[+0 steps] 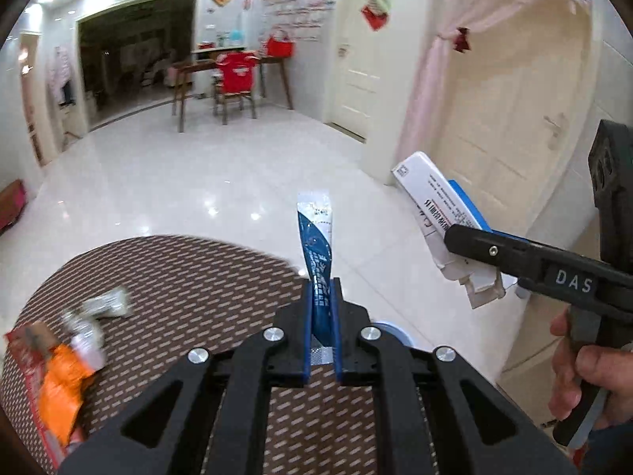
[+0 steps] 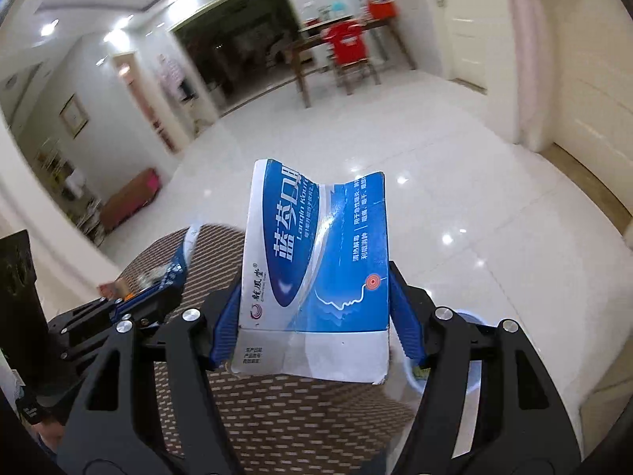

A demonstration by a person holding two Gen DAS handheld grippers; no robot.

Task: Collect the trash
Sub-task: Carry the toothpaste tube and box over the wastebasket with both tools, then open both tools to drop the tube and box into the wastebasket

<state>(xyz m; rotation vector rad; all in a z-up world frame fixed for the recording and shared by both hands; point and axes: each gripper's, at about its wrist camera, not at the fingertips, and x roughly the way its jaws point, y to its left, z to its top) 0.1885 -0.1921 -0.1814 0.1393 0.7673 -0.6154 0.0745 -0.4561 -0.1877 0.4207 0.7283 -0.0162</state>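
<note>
We're looking into a home: glossy white tiled floor (image 1: 166, 182) gleaming, a wooden dining table (image 1: 221, 63) and chair (image 1: 233, 83) standing by the wall, pink lace curtain (image 1: 427, 91) hanging beside cream panelled doors (image 1: 510, 118).

Two close, downward-tilted wrist views

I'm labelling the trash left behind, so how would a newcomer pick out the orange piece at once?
Start at the round table with the brown woven cover, which fills the lower left of the left wrist view. At its left edge lies the orange wrapper, on a red packet. The crumpled silver scrap beside it is pale; only the wrapper is bright orange.
</note>
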